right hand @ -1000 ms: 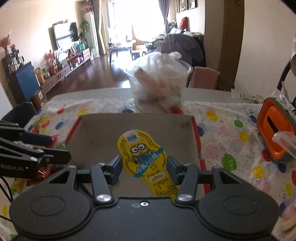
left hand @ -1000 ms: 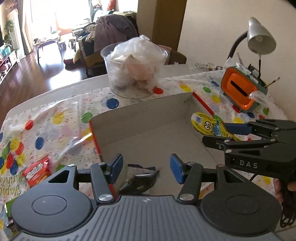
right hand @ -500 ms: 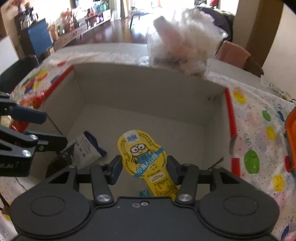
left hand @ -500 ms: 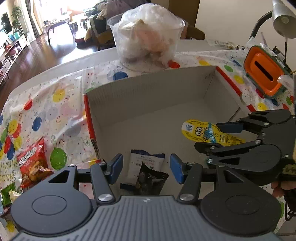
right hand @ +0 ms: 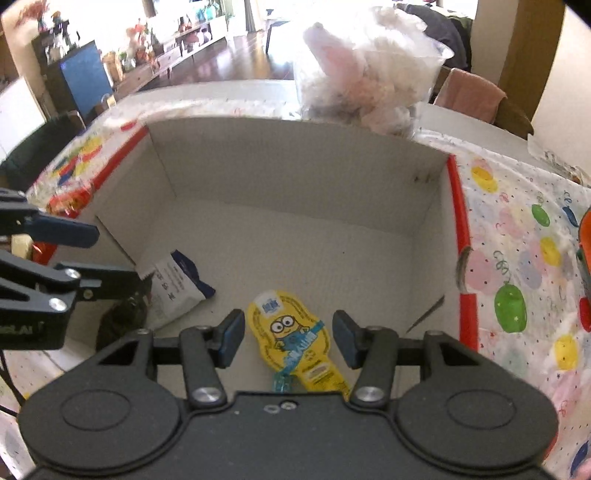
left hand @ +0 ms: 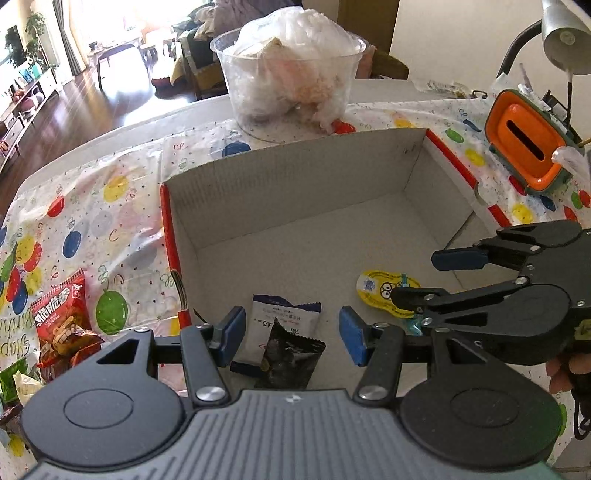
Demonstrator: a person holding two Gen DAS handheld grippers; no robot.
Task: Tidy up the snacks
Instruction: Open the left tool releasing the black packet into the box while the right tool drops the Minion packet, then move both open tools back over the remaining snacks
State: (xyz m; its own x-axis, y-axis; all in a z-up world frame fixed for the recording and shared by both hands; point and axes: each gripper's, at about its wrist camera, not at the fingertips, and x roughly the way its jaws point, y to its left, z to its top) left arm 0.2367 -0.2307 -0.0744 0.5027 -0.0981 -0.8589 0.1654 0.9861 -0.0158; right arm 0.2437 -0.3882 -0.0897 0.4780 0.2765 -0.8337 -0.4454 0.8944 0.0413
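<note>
An open cardboard box (left hand: 295,177) (right hand: 295,158) with red edges sits on the balloon-print tablecloth. On its floor lie a white packet (left hand: 280,317) (right hand: 173,288), a black packet (left hand: 291,358) and a yellow Minion snack (left hand: 380,291) (right hand: 291,332). My left gripper (left hand: 291,332) is open and empty above the two packets. My right gripper (right hand: 288,336) (left hand: 424,275) is open, its jaws on either side of the Minion snack, which lies on the box floor.
A red snack bag (left hand: 62,317) lies on the cloth left of the box. A clear tub of bagged food (left hand: 288,77) (right hand: 369,66) stands behind the box. An orange holder (left hand: 528,147) and a desk lamp (left hand: 565,33) stand at the right.
The right gripper moved down into the box with the Minion snack and opened, letting it go onto the floor. The left gripper rose slightly, staying open.
</note>
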